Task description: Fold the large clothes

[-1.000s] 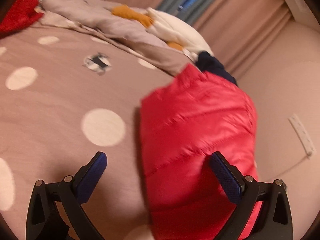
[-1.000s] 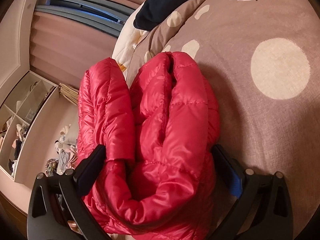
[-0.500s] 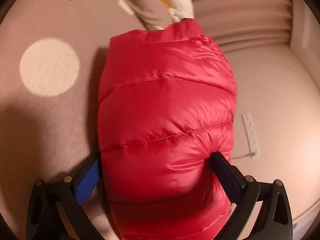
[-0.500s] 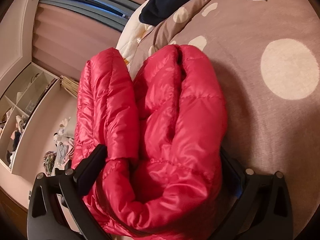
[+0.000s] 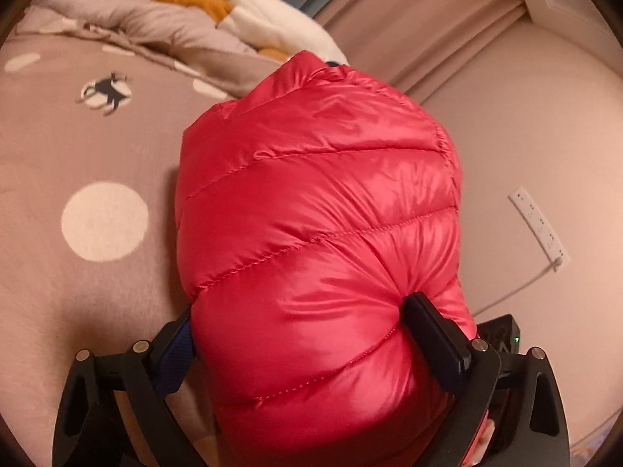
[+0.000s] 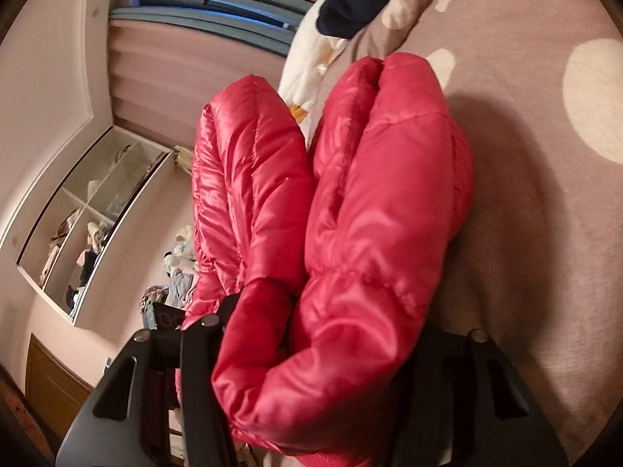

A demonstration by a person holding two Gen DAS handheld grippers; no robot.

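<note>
A folded red puffer jacket (image 5: 319,233) lies at the edge of a brown bed cover with pale dots (image 5: 105,222). My left gripper (image 5: 300,323) straddles one end of the bundle, and its right finger (image 5: 428,323) dents the padding while the left one is half hidden under the fabric. In the right wrist view the jacket (image 6: 370,233) shows as two thick rolls. My right gripper (image 6: 327,319) has its jaws closing on the near fold, which bulges out between them and hides the right finger.
Crumpled bedding with white and orange cloth (image 5: 272,27) lies at the far side of the bed, with a dark navy garment (image 6: 362,0) on it. Off the bed edge are a power strip (image 5: 539,225) on the floor, curtains and a wall shelf (image 6: 89,210).
My left gripper has come over the jacket from the bare cover and now pinches its end. The right jaws have drawn in from wide apart onto the near fold.
</note>
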